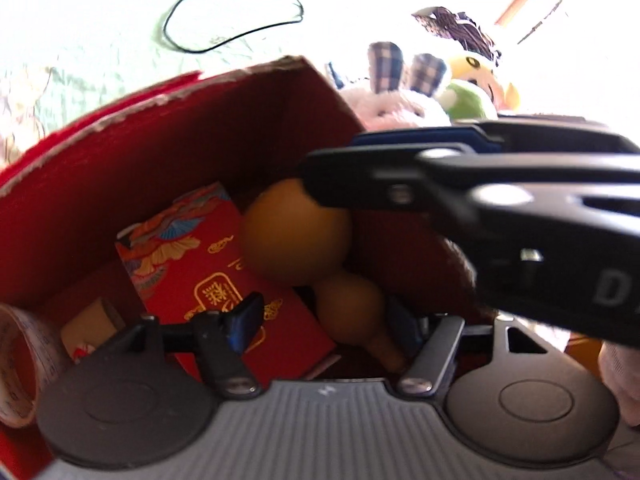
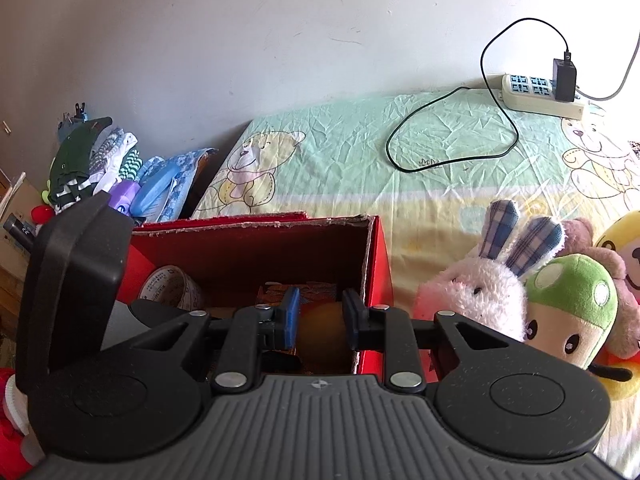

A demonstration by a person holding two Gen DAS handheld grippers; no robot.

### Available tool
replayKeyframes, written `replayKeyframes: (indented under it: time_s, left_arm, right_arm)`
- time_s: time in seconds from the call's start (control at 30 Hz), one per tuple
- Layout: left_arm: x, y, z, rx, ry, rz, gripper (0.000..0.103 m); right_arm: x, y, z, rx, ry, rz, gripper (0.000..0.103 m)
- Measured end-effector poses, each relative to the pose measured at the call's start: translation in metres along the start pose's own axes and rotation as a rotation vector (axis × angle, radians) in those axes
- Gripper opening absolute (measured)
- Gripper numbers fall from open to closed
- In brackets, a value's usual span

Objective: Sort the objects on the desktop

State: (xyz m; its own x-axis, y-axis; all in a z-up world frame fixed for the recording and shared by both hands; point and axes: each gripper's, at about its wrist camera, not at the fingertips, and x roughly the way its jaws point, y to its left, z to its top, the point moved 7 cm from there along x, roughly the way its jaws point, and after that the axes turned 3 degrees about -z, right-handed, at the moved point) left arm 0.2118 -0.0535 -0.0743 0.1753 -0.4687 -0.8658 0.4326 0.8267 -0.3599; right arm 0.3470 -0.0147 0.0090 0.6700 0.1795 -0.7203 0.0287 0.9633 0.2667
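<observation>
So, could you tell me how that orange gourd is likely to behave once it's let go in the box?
The gourd has rounded bulbs, so it would probably roll or tip against the red envelope. Its skin looks smooth, so likely slippery. The right gripper straddles it.

Gourd (image 1: 294, 236) smooth, matt; red box (image 1: 168, 152) rough-edged cardboard; bedsheet (image 2: 360, 148) wrinkled cloth.

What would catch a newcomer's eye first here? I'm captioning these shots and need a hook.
The red cardboard box in the middle, with an orange gourd over it between the right gripper's fingers. Inside lie a red envelope and a tape roll; plush toys, a pink rabbit among them, crowd the bedsheet on its right.
</observation>
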Motion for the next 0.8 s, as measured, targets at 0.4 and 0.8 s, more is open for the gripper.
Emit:
replayKeyframes:
  time_s: [0.4, 0.8]
  left_arm:
    - [0.009, 0.003, 0.016, 0.104, 0.042, 0.034, 0.07]
    - [0.012, 0.02, 0.012, 0.145, 0.074, 0.129, 0.094]
  right_arm:
    - [-0.016, -0.013, 0.013, 0.083, -0.096, 0.035, 0.027]
    - [-0.018, -0.01, 0.014, 0.075, -0.109, 0.055, 0.024]
